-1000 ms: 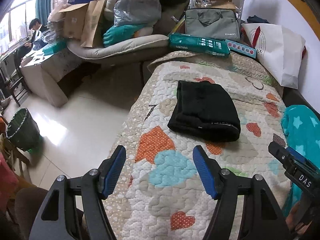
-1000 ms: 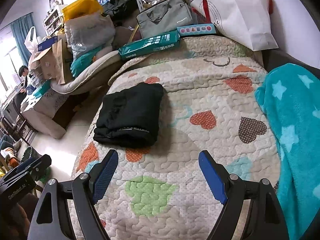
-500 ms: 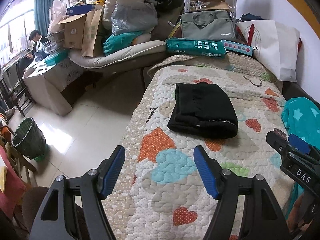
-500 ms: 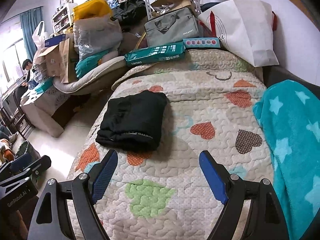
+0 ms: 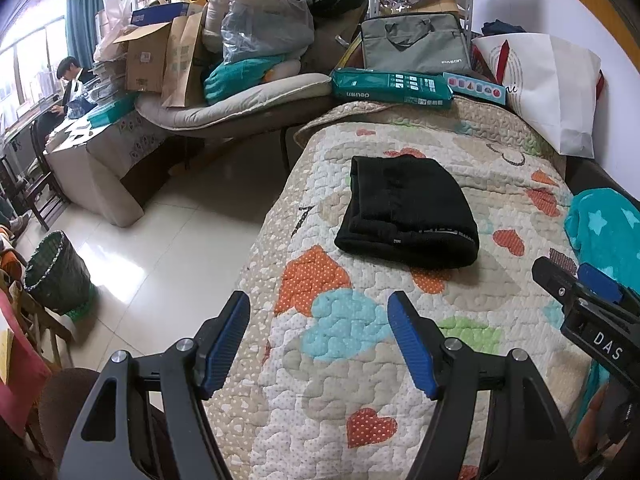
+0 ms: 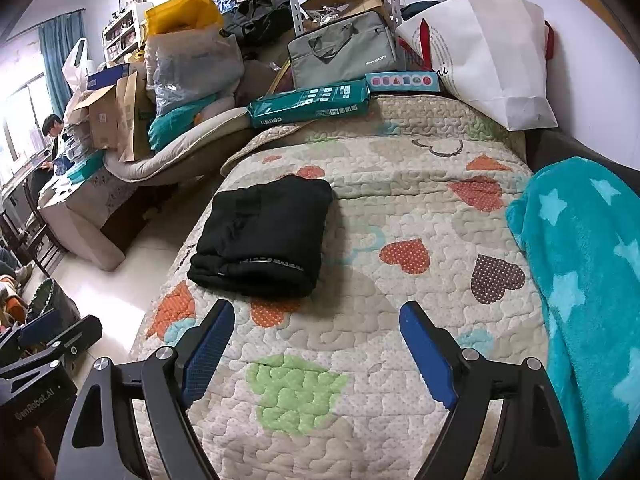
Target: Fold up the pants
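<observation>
Blue pads: left gripper (image 5: 318, 340) w/ jaws spread wide, holding nothing, above the near quilt edge; prob clear of the work since nothing's left to grip.
Right gripper (image 6: 316, 354): also spread wide, empty, over the green patch.
Black pants (image 6: 262, 236): lying apart from both grippers, mid-bed toward the floor side, compact rectangle, waistband at the near fold; looks fully folded, task seems done.
Quilt (image 6: 400, 292): heart-patch bedspread, soft, lumpy.
Teal star blanket (image 6: 588, 272): bunched along the wall side.
Far end: teal paper pack (image 6: 308, 106), grey laptop bag (image 6: 344, 54), white shopping bag (image 6: 488, 52).
Room: tiled floor (image 5: 168, 248), wicker bin (image 5: 56, 276), cluttered sofa, seated person (image 5: 70, 84) by the window.
</observation>
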